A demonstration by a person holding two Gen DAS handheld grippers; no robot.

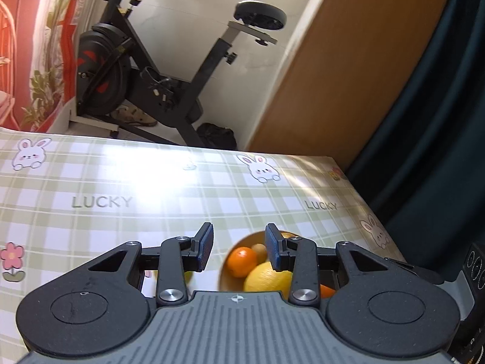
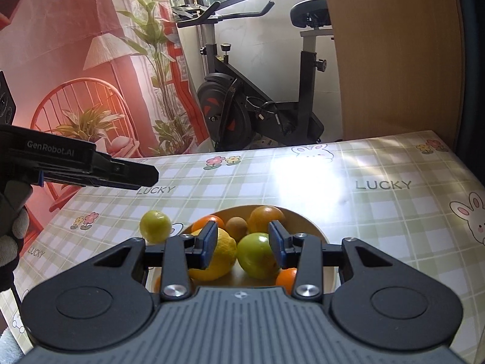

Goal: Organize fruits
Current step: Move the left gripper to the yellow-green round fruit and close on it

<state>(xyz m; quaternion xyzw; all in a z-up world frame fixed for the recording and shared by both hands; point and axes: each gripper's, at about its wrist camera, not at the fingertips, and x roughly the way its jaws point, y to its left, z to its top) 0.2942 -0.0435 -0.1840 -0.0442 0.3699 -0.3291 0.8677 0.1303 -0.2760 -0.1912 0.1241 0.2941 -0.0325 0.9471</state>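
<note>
Both grippers are open and hold nothing. Looking from the right wrist, the right gripper [image 2: 242,247] hangs over the bowl [image 2: 315,227], with its jaws spread wide. A green apple [image 2: 257,254] and a big lemon [image 2: 219,257] show just below and between them. I think the wide gap is so a round fruit can fit in.

Most of the fruit sits in the bowl. Besides those two, it has three oranges (one behind the lemon [image 2: 209,221], one at the back [image 2: 266,214], one near the front [image 2: 286,279]) and a small brown kiwi [image 2: 237,224]. One little lime [image 2: 155,226] is by itself on the checked tablecloth [image 2: 379,212], just beside the bowl's left rim. I think it is the fruit left to put away, since it is the only one I can see outside.

Over on the left, the left gripper [image 2: 133,176] is up in the air, above the table and apart from the lime. Its nose points toward the middle of the table. A hand in a grey glove [image 2: 12,233] holds it from below.

From the left wrist, the left gripper [image 1: 239,247] is wide open too. It looks flat across the table, with the bowl [image 1: 222,273] low on its right side. A bit of yellow-green fruit [image 1: 188,276] peeks out under its left finger, most likely the lime.

An exercise bike [image 2: 260,97] stands behind the table.
</note>
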